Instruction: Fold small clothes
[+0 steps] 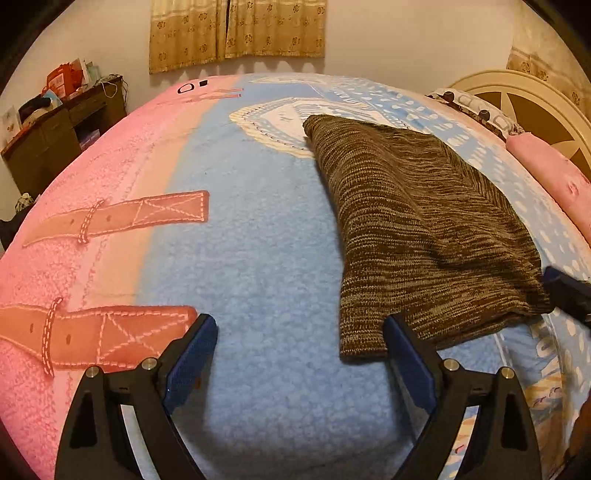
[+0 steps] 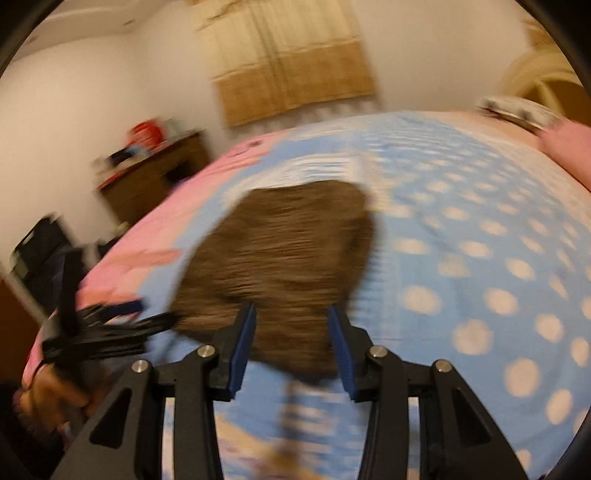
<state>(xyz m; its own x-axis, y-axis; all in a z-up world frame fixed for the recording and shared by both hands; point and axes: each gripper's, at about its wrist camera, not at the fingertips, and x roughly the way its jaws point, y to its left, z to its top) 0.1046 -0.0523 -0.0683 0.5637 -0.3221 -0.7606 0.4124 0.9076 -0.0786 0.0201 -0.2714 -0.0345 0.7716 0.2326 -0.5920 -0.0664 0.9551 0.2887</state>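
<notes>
A brown knit garment (image 1: 417,221) lies folded on the blue and pink blanket (image 1: 258,258), right of centre in the left wrist view. My left gripper (image 1: 299,328) is open and empty, its right finger at the garment's near left corner. The right gripper (image 1: 565,295) shows at the garment's near right edge. In the blurred right wrist view my right gripper (image 2: 291,317) is open, its jaws astride the near edge of the garment (image 2: 284,251). The left gripper (image 2: 99,328) shows at the lower left there.
A dark wooden desk (image 1: 48,136) with clutter stands left of the bed. A pink pillow (image 1: 554,181) and a patterned pillow (image 1: 476,110) lie by the cream headboard (image 1: 532,99) on the right. Curtains (image 1: 236,33) hang on the far wall.
</notes>
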